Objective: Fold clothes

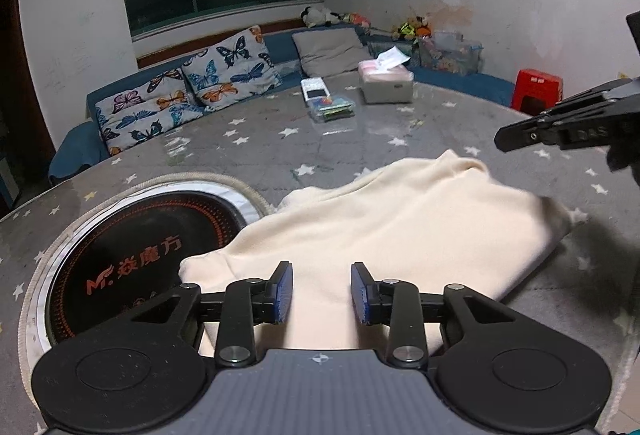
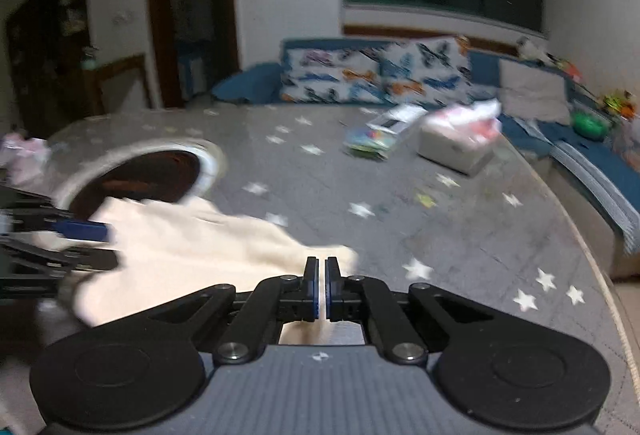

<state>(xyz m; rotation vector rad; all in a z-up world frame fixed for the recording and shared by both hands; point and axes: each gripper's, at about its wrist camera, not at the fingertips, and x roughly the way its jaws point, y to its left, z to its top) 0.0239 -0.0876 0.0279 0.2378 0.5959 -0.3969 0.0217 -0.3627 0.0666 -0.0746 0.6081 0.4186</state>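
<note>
A cream garment lies folded on the grey star-patterned table. My left gripper is open, its blue pads either side of the garment's near edge, just above it. My right gripper has its jaws shut and nothing shows between the pads; it hovers over the garment's right end. In the left wrist view the right gripper hangs above the garment's far right side. The right wrist view is blurred.
A round black induction cooker is set in the table, partly under the garment's left end. A tissue box, a clear case and a remote lie at the far side. A blue sofa with butterfly cushions curves behind.
</note>
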